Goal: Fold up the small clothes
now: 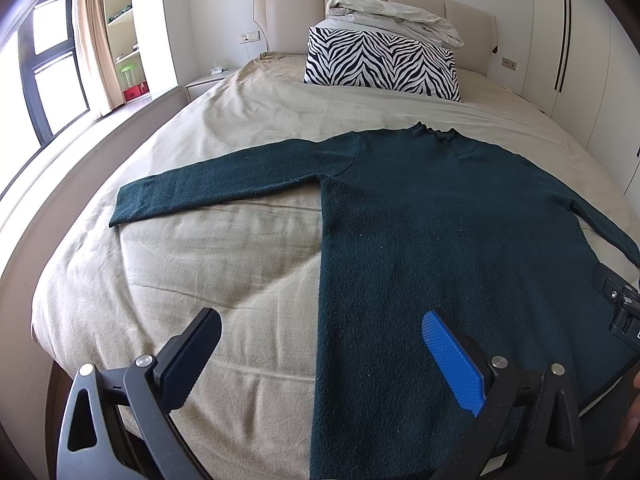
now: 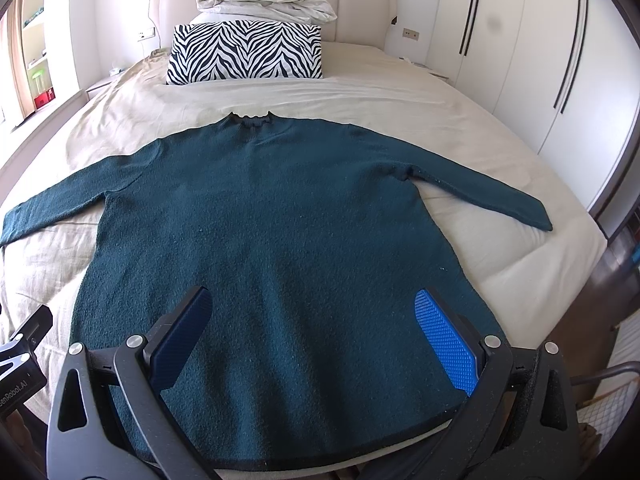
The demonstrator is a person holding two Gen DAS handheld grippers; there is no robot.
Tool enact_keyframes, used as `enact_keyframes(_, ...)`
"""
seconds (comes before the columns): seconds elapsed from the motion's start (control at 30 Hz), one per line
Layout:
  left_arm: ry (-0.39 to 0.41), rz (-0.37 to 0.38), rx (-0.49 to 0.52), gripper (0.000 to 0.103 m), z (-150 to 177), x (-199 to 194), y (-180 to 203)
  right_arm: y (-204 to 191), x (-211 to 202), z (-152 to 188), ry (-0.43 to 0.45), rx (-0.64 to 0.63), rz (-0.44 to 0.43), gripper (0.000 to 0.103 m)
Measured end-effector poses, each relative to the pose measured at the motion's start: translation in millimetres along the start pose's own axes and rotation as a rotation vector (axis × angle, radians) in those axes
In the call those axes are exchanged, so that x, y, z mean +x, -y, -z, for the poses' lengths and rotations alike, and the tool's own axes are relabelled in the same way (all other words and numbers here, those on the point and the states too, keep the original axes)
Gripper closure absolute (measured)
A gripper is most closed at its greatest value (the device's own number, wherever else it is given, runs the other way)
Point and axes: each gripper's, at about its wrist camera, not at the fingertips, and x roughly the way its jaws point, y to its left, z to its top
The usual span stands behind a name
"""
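Dark green sweater (image 2: 280, 240) lies flat on the bed (image 2: 400, 92), front or back up I can't tell, collar (image 2: 251, 118) toward the headboard, both sleeves spread out to the sides, hem at the near edge of the mattress. No fold started by the look of it. Left gripper (image 1: 320, 344) hovers above the sweater's left side edge near the hem, jaws wide apart, holding nothing; one finger is over bare sheet, the other over knit. Right gripper (image 2: 316, 328) hovers over the lower body of the sweater, jaws also wide apart and empty. Risks from here, as I judge them: the knit looks thick and fuzzy, so a pinch at the edge could catch only the top layer and the fold would drag the layers apart. The sheet under it is loose and wrinkled, so a low grab on the left side could take the sheet along with the sweater. The hem sits right at the mattress edge, so a pull toward the person could slide the garment off the bed. Sleeves are long and well apart from the grippers, so a side fold without tucking them first would likely leave them trailing. Zebra pillow (image 2: 244, 50) and the folded duvet (image 2: 264, 2) are far up the bed, not in the way.
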Motion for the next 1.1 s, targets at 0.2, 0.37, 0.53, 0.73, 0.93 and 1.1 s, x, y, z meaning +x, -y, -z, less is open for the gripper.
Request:
enact_keyframes(0.2, 0.000, 0.001, 0.000, 0.000, 1.1, 1.4, 0.7, -2.3, 2.4, 1.5, -0.005, 0.000, -0.001, 0.000)
enact_keyframes(0.37, -0.001, 0.001, -0.001, 0.000, 1.4, 2.1, 0.9, -1.7, 2.7, 1.7, -0.004, 0.001, -0.002, 0.000)
enact_keyframes(0.53, -0.002, 0.002, -0.002, 0.000, 1.4, 2.1, 0.9, -2.6, 3.3, 2.0, -0.007, 0.000, -0.002, 0.000)
enact_keyframes(0.73, -0.003, 0.002, -0.005, 0.000, 0.9, 2.5, 3.5, -2.7, 3.5, 2.2, -0.008, 0.000, -0.002, 0.000)
enact_keyframes(0.93, -0.005, 0.004, -0.008, 0.000, 1.2, 3.3, 5.2, -2.7, 3.4, 2.2, -0.009, 0.001, -0.003, 0.000)
enact_keyframes(1.1, -0.005, 0.006, -0.010, 0.000, 1.3, 3.0, 5.0, -4.1, 3.6, 3.2, -0.009, 0.000, -0.002, 0.000)
